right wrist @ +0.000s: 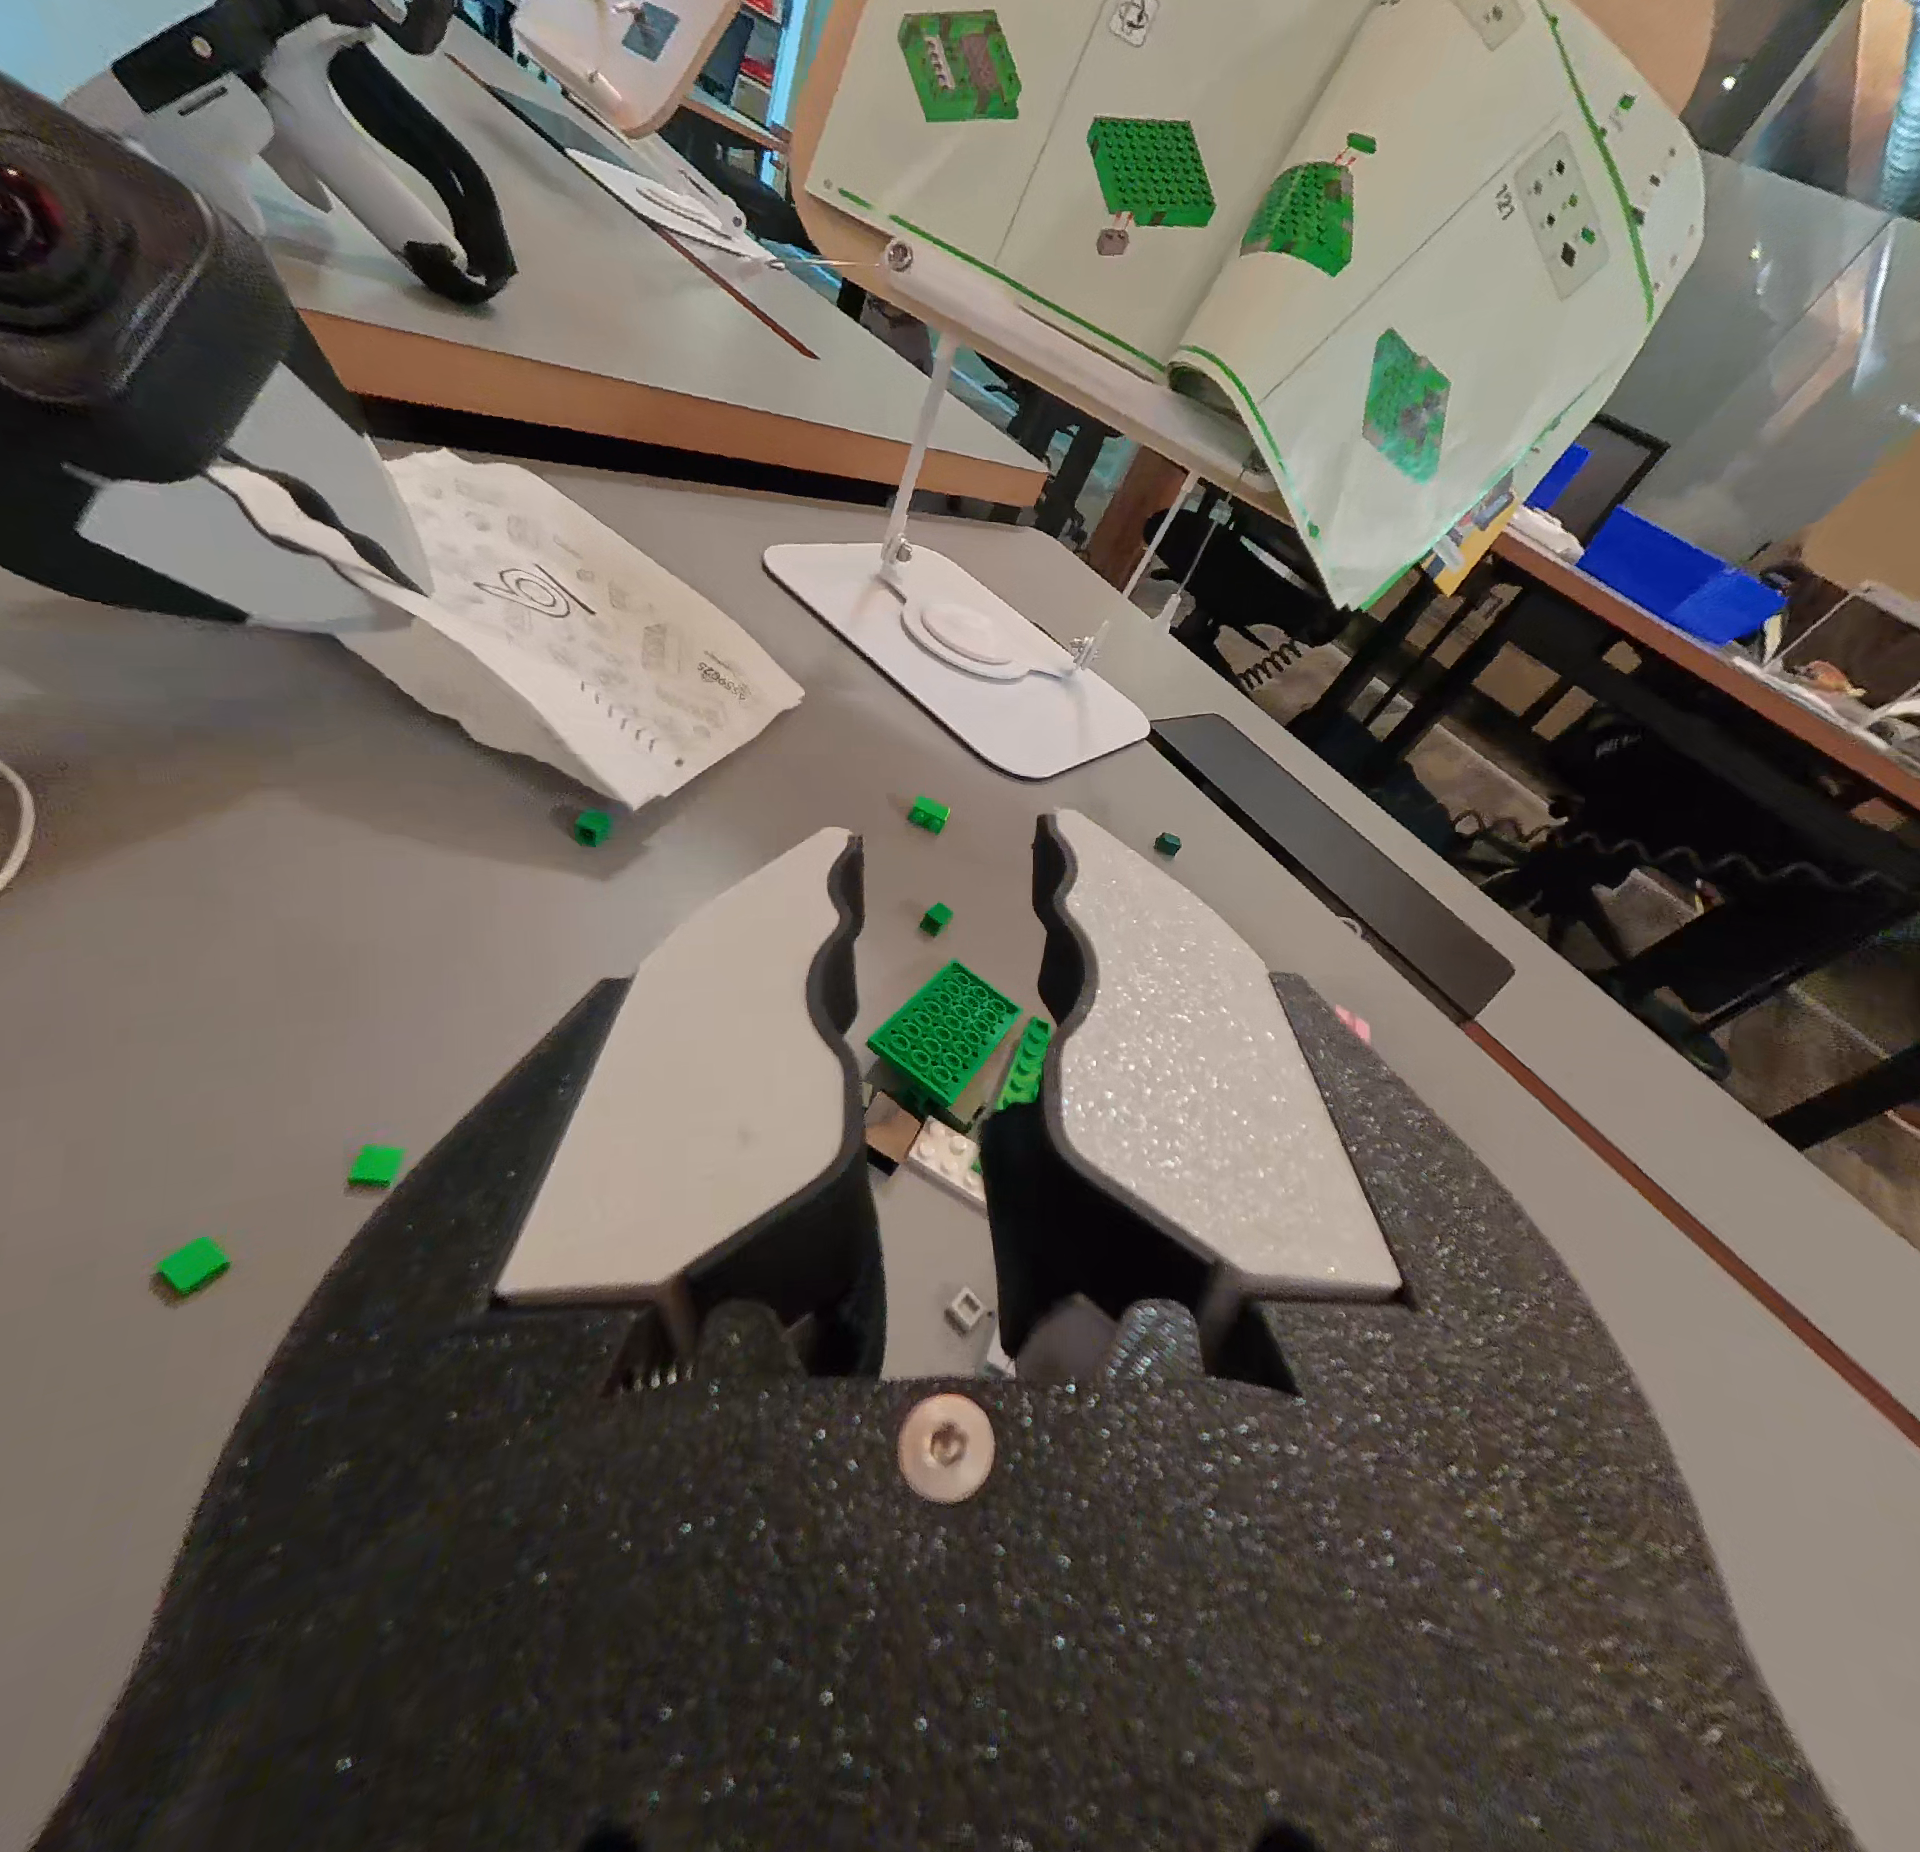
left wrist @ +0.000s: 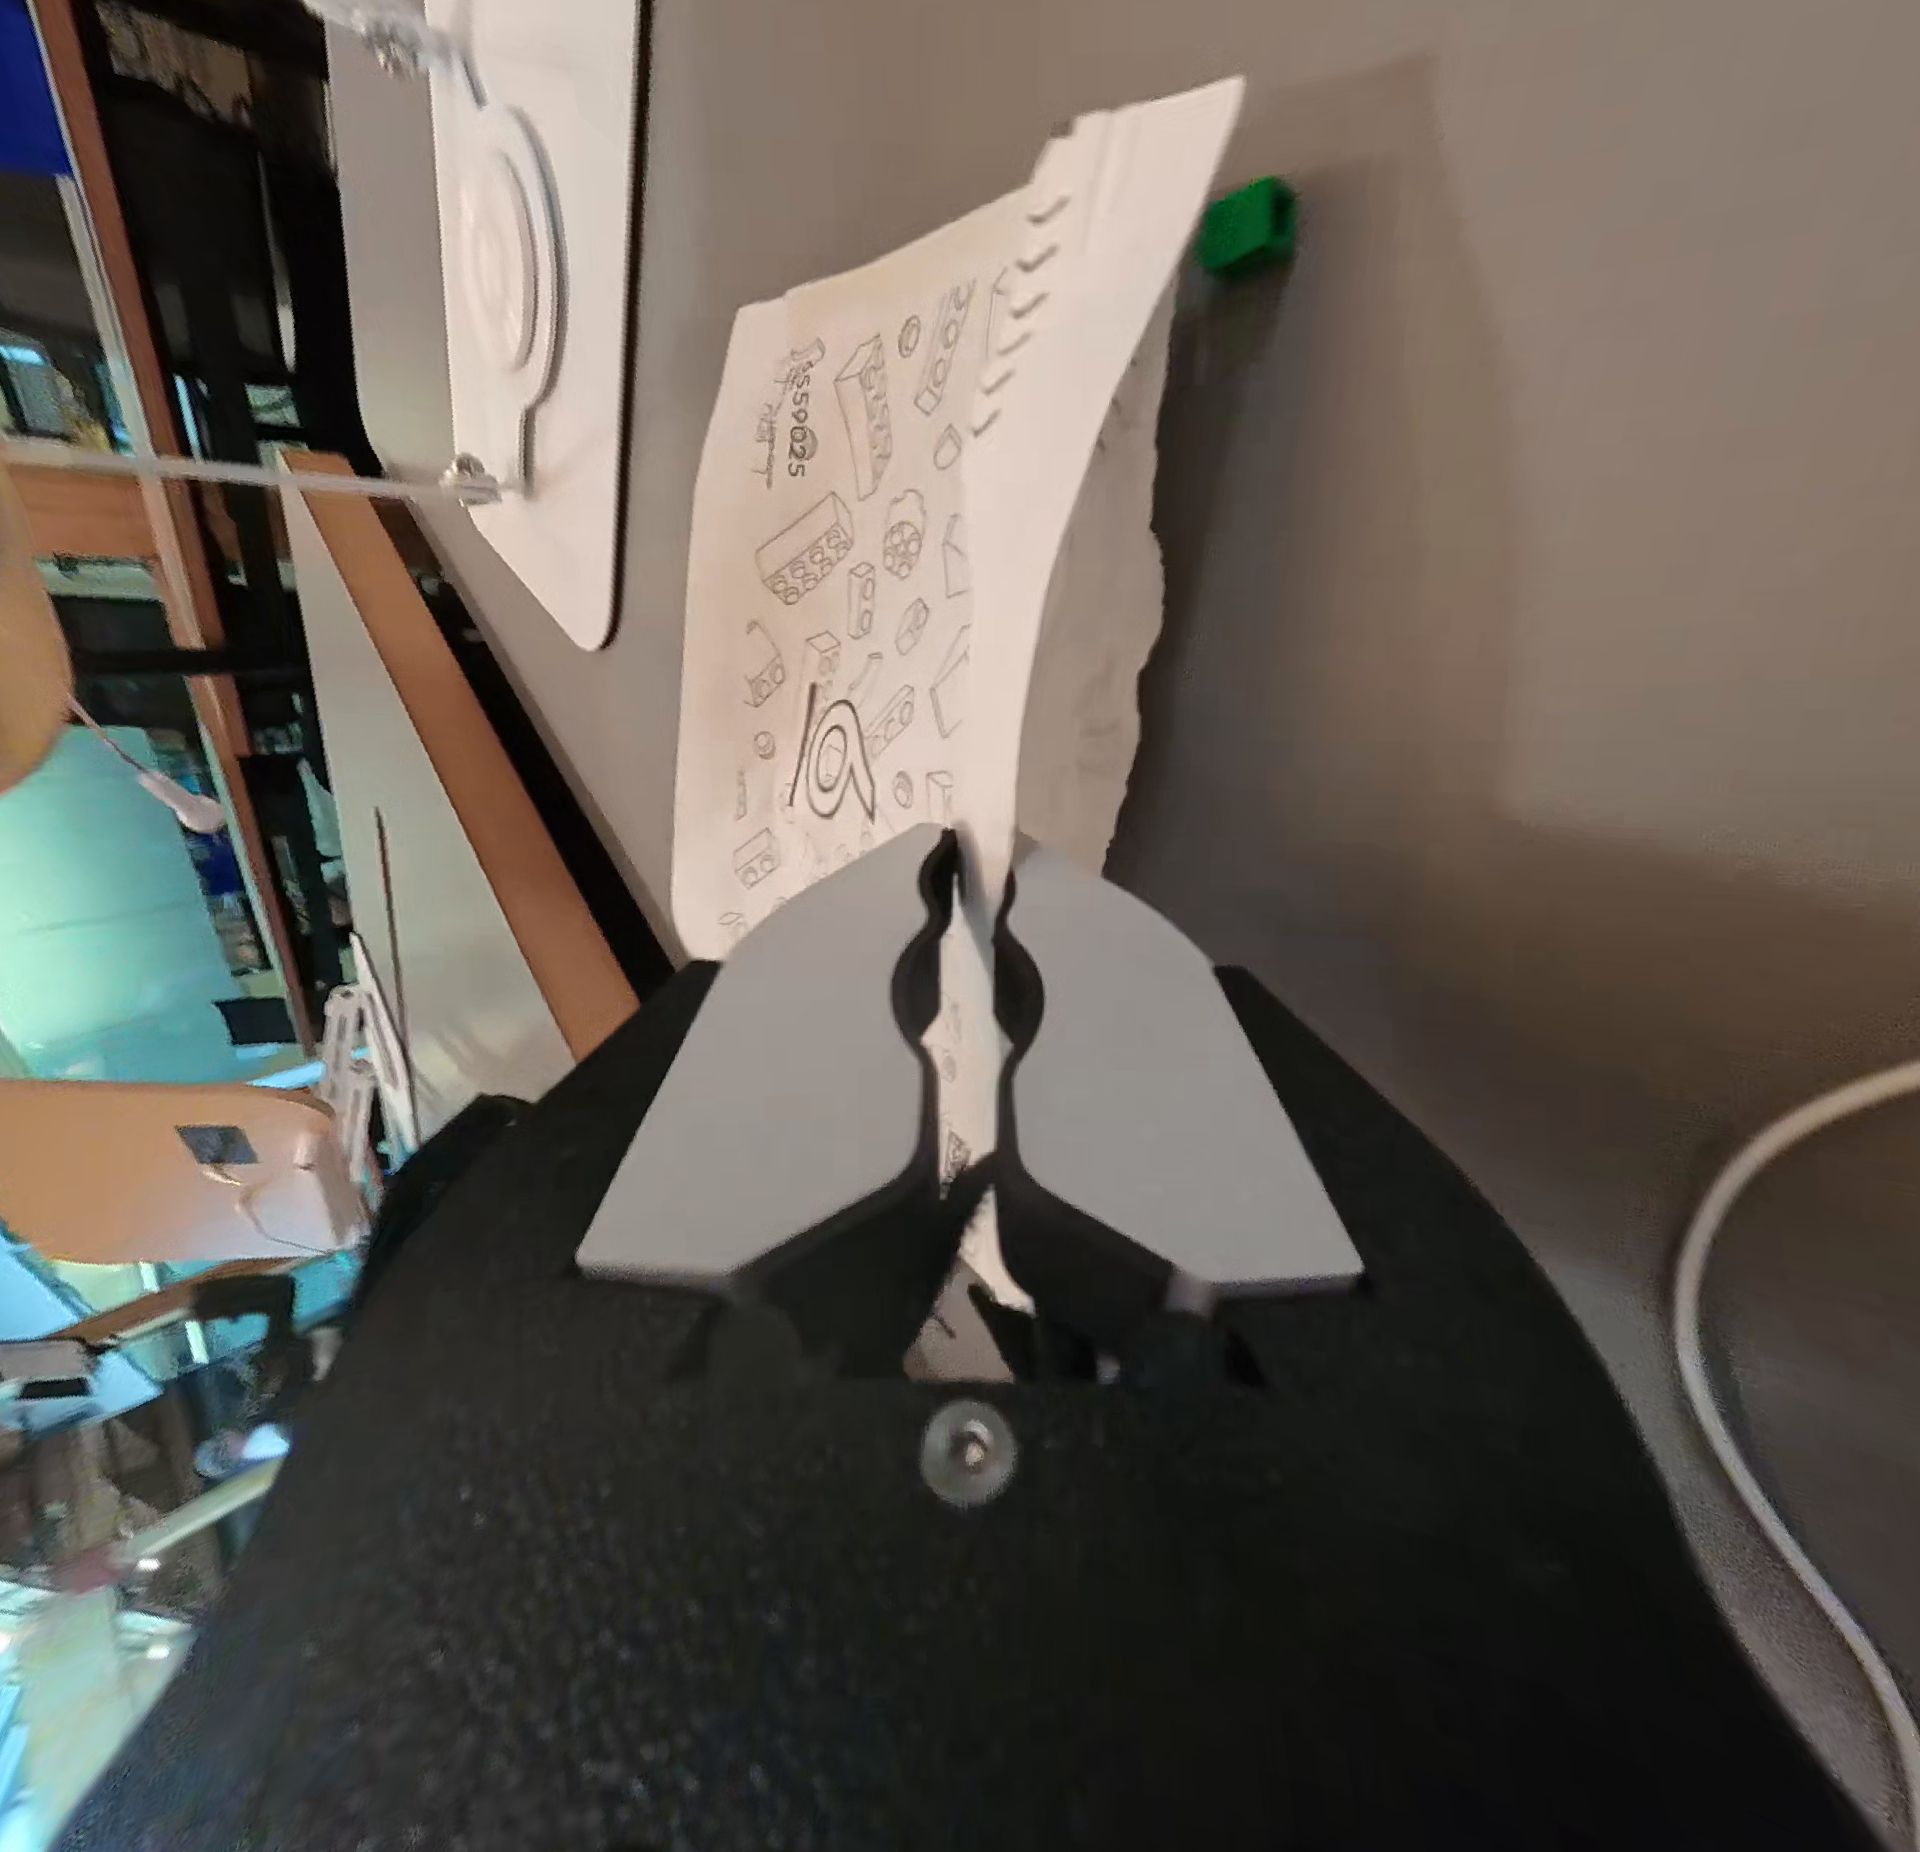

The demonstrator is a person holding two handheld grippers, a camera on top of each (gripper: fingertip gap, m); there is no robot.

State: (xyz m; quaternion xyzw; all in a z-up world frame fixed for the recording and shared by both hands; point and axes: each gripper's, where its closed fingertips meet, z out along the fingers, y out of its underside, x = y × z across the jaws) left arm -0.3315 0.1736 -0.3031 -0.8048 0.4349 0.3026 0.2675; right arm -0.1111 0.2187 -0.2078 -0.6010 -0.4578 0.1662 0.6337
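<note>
My left gripper (left wrist: pixel 975 852) is shut on a torn white paper bag (left wrist: pixel 883 514) printed with brick outlines, and holds it by one edge over the grey table. The same gripper and the bag (right wrist: pixel 582 628) show at the left of the right wrist view. A small green brick (left wrist: pixel 1245 225) lies just past the bag's far end. My right gripper (right wrist: pixel 945 836) is open and empty above a green brick assembly (right wrist: pixel 943 1028) with a white plate (right wrist: pixel 951 1153) on the table. Small green bricks (right wrist: pixel 935 917) lie ahead of its fingertips.
A white stand base (right wrist: pixel 997 690) carries an open instruction booklet (right wrist: pixel 1247 171) on a raised holder. Loose green tiles (right wrist: pixel 192 1264) lie at the left. A black tablet (right wrist: pixel 1340 857) lies near the table's right edge. A white cable (left wrist: pixel 1745 1387) curves at the right. Tip to tip, the grippers are about 25 centimeters apart.
</note>
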